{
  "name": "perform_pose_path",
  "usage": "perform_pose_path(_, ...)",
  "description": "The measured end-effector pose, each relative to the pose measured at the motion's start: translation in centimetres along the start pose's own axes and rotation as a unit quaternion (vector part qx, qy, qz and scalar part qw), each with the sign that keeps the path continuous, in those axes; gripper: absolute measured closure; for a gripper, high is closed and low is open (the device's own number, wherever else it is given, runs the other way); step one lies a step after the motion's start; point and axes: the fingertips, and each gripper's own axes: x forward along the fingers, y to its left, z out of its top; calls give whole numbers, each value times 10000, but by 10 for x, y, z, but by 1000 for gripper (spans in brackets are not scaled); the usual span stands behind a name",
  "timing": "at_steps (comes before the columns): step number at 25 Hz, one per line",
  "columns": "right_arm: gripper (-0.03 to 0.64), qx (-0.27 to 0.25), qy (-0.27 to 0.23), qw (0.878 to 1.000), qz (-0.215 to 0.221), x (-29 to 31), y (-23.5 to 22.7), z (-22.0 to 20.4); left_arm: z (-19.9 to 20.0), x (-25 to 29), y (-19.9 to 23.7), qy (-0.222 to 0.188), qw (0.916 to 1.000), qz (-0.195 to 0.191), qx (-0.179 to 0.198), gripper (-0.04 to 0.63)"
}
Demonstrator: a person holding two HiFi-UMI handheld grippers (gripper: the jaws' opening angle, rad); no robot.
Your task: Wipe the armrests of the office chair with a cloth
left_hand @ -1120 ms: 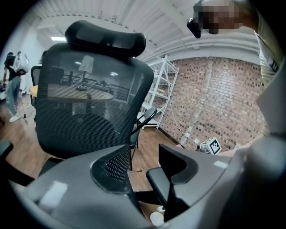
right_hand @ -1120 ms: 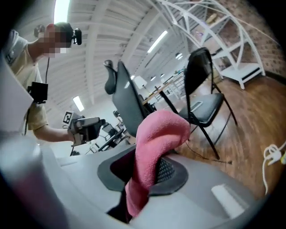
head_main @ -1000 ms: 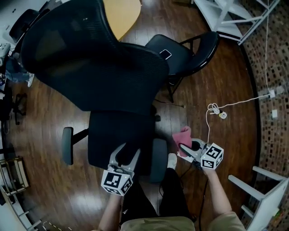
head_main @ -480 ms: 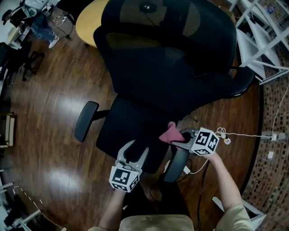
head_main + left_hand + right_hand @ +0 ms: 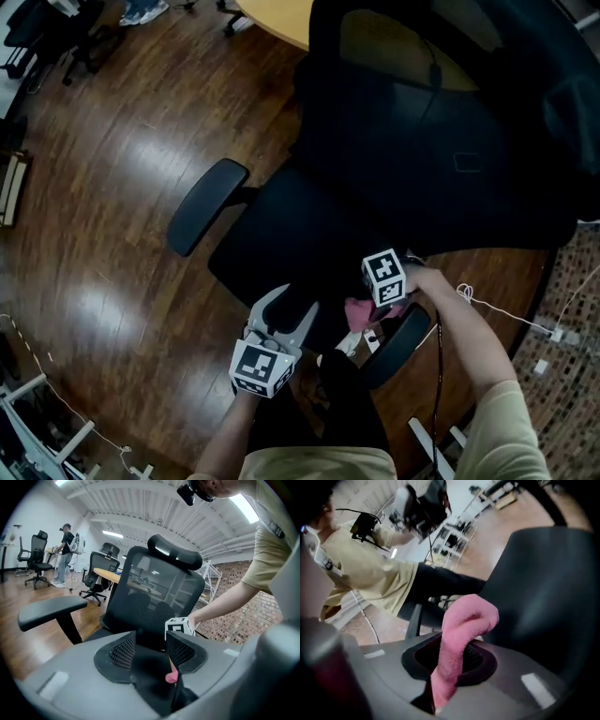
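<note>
Scene, head view: black mesh-back office chair stands on the dark wood plank floor, seat toward the person. One black padded armrest sticks out on the left tongs' side, well apart from both tongs. Second black padded armrest lies under the person's right forearm, just beside the right tongs.

Right tongs: pointed down and inward from the marker cube. Right gripper view shows the right tongs clamped on the pink terry cloth; the cloth rises out of the jaws and folds over at the top, with a dark chair surface close behind it. In the head view the pink cloth sits at the gap between the seat edge and the second armrest. Contact with the armrest cannot be judged.

Left tongs: hover over the front edge of the seat. Left gripper view shows the left tongs apart with nothing between the jaws; beyond them are the seat, the mesh back with headrest, and a bit of the pink cloth low at right.

Surroundings: yellow round tabletop beyond the chair back; white cable on the floor at right; brick wall; a standing person far off in the left gripper view.
</note>
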Motion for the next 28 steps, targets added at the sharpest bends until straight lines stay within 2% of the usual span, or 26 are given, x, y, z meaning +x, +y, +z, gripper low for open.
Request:
perform_pose_path(2, 553, -78, 769, 9929, 903, 28, 14, -16, -4, -1, 9, -14, 9999, 47, -88, 413)
perform_pose_path(4, 552, -20, 1251, 9780, 1668, 44, 30, -31, -5, -1, 18, -38, 9998, 135, -165, 413)
perform_pose_path(6, 551, 109, 1415, 9692, 2011, 53, 30, -39, -4, -1, 29, -72, 9995, 259, -191, 414)
perform_pose_path(7, 551, 160, 1437, 9696, 1974, 58, 23, -42, -4, -1, 33, -92, 9993, 310, -175, 414)
perform_pose_path(9, 550, 207, 1535, 9757, 1547, 68, -5, -54, -5, -1, 38, -102, 9992, 364, -149, 414)
perform_pose_path(11, 551, 138, 1805, 9810, 694, 74, -47, -73, -6, -3, 42, -98, 9990, 406, -148, 413)
perform_pose_path(13, 551, -95, 2214, 9749, -223, 75, -87, -93, -7, -7, 45, -97, 9988, 451, -189, 414)
perform_pose_path(14, 552, -197, 2341, 9708, -489, 74, -99, -99, -8, -9, 46, -87, 9986, 472, -209, 414)
perform_pose_path(15, 552, -218, 2351, 9698, -605, 73, -104, -101, -10, -10, 46, -70, 9986, 487, -218, 414)
perform_pose_path(17, 552, 21, 2135, 9754, -552, 68, -99, -100, -14, -11, 47, -21, 9985, 498, -208, 414)
perform_pose_path(19, 552, 436, 1828, 9822, -28, 58, -74, -94, -17, -12, 44, 6, 9987, 472, -182, 414)
perform_pose_path(22, 552, 525, 1427, 9801, 1279, 34, -12, -72, -12, -13, 35, -44, 9992, 383, -136, 414)
perform_pose_path(25, 551, 263, 1350, 9620, 2357, 19, 36, -52, -6, -7, 32, -66, 9993, 336, -138, 414)
perform_pose_path(28, 559, 195, 1546, 9447, 2886, 25, 49, -48, -9, -2, 32, -61, 9992, 337, -193, 414)
